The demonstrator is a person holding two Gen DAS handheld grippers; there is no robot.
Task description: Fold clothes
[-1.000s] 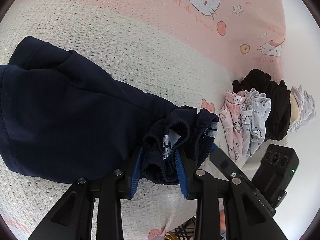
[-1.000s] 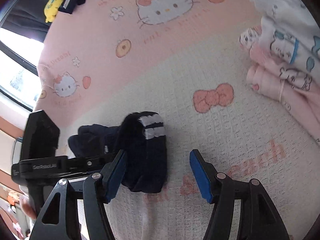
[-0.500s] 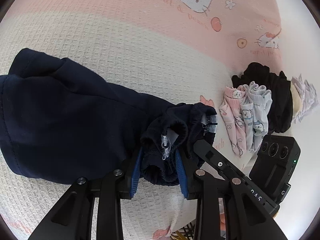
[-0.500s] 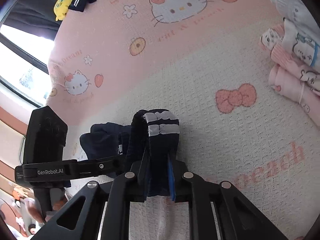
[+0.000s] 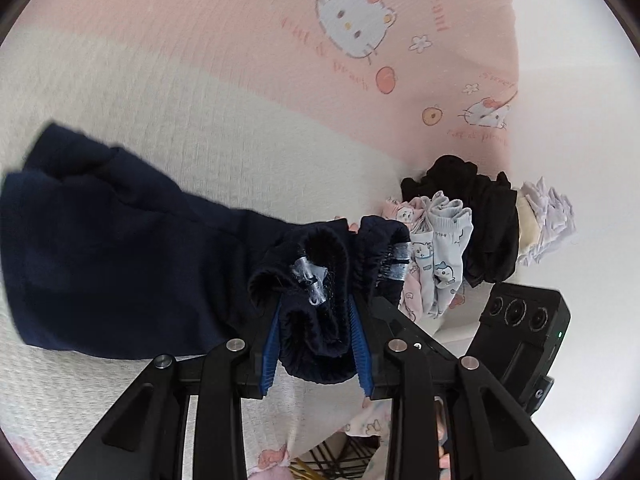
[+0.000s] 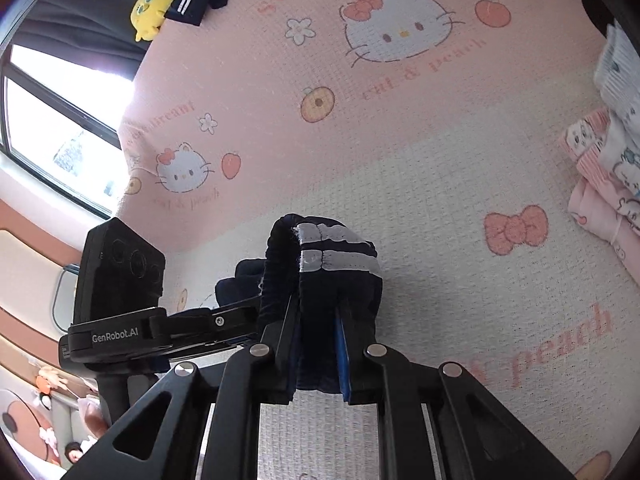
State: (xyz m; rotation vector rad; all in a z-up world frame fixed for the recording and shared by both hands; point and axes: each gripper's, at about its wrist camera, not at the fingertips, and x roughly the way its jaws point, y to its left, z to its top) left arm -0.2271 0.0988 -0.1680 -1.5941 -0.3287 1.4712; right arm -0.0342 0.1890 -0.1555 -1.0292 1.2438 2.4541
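Since the earlier frames: right gripper [image 6: 318,354], then spread wide beside the waistband, has closed onto it; both grippers and the bunched cloth now sit higher against the bedspread.

Item: navy shorts [image 5: 120,264], elastic waistband with grey stripe [image 6: 336,258]. Position: waistband end lifted off the bedspread [image 5: 200,128], leg end trailing away to the left in the left wrist view, seemingly still down on the cream weave.

Left gripper [image 5: 316,344]: blue pads clenched on gathered waistband.
Right gripper: pads pinched on the striped waistband section, just beside the left gripper.

Nearby: folded printed clothes [image 5: 436,252] and black garment [image 5: 480,216], stacked at the bedspread's edge, apart from the shorts. Yellow plush toy [image 6: 150,8] at the far corner.
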